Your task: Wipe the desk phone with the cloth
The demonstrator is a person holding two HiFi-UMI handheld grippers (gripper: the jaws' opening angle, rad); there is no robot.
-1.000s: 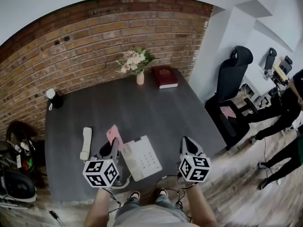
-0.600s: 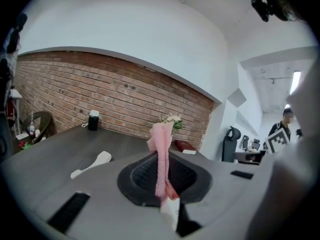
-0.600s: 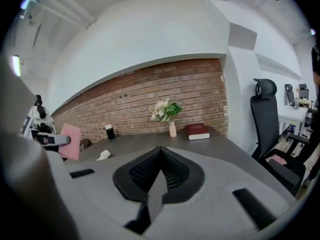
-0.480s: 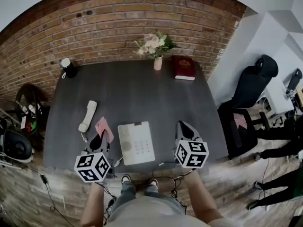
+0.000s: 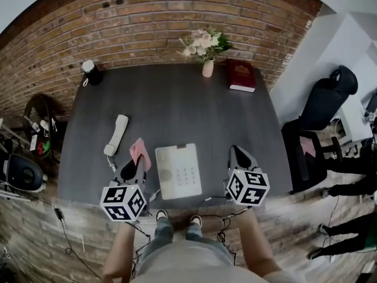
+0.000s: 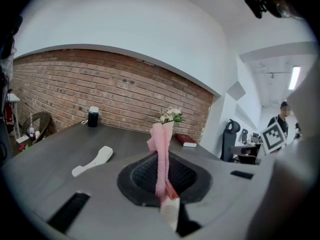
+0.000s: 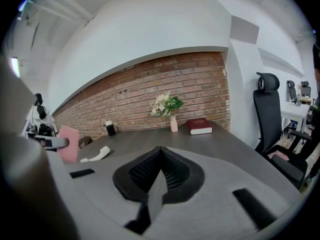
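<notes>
Left fingers pinching pink cloth, right fingers pressed together (nothing between), flowers in vase

We saw a matt, dark grey desk with a faint wood grain, a smooth white plastic desk phone and its handset of the same plastic, a soft, creased pink cloth, and a rough red brick wall with pale mortar lines.

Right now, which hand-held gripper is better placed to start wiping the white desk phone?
Left. The left hand-held gripper is shut on the pink cloth, just beside the white desk phone; the right hand-held gripper is shut and empty.
</notes>
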